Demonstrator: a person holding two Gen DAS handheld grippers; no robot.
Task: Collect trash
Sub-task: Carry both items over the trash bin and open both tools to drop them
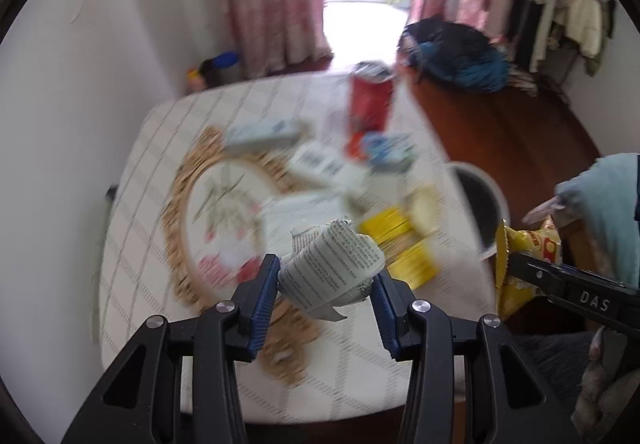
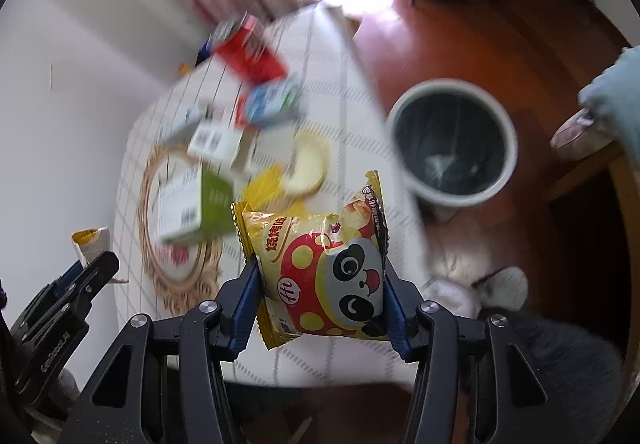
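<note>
My left gripper (image 1: pixel 326 276) is shut on a crumpled grey-white printed wrapper (image 1: pixel 332 268) and holds it above the table; it also shows at the left of the right wrist view (image 2: pixel 90 264). My right gripper (image 2: pixel 320 284) is shut on a yellow snack bag with a panda face (image 2: pixel 320 272), held above the table's near right corner; the bag also shows in the left wrist view (image 1: pixel 524 256). A grey waste bin with a dark liner (image 2: pixel 454 141) stands on the floor right of the table; it also shows in the left wrist view (image 1: pixel 482 203).
The small table with a white checked cloth (image 1: pixel 140 171) carries a round woven mat (image 1: pixel 180 199), a red can (image 1: pixel 370 99), several cartons and boxes (image 2: pixel 272 103), a yellow packet (image 1: pixel 400 244) and a green-white box (image 2: pixel 196 207). Clothes pile (image 1: pixel 456 55) lies on the wooden floor beyond.
</note>
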